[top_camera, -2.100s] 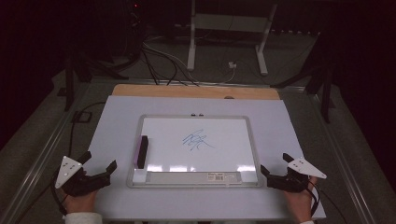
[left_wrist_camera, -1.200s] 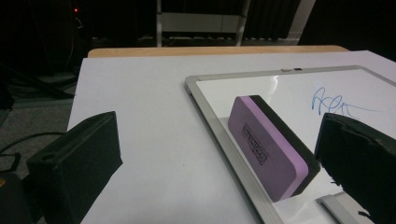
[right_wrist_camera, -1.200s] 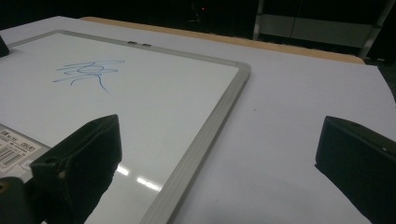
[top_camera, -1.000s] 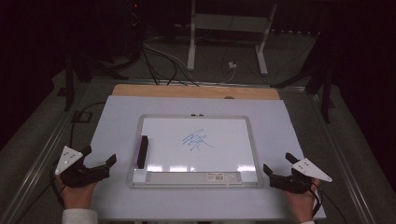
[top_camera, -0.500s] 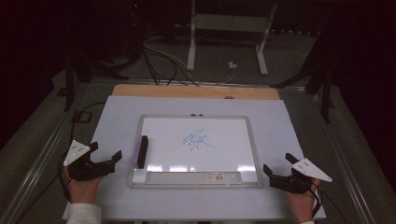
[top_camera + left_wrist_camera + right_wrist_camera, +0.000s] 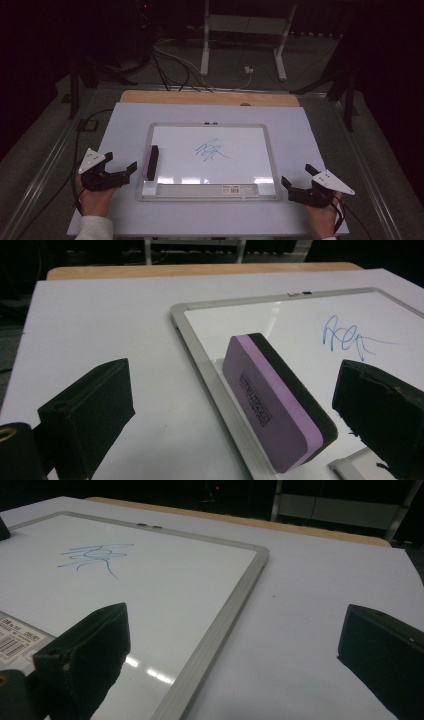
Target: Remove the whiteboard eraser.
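A grey-framed whiteboard (image 6: 210,197) lies flat in the middle of the white table top, with a blue scribble (image 6: 210,150) near its centre. A purple eraser with a black felt side (image 6: 151,162) stands on its edge along the board's left rim. My left gripper (image 6: 126,170) is open, just left of the eraser. In the left gripper view the eraser (image 6: 272,400) sits between the two jaws and touches neither. My right gripper (image 6: 295,180) is open at the board's lower right corner. In the right gripper view the board's frame (image 6: 220,630) runs between the jaws.
The white table top (image 6: 320,145) has a wooden strip (image 6: 210,98) along its far edge. Beyond it on the dark floor are cables (image 6: 170,60) and a white stand (image 6: 245,30). A barcode label (image 6: 235,188) sits on the board's bottom tray.
My left gripper has moved forward and right, from the table's front left up close beside the eraser. The right gripper has barely moved.
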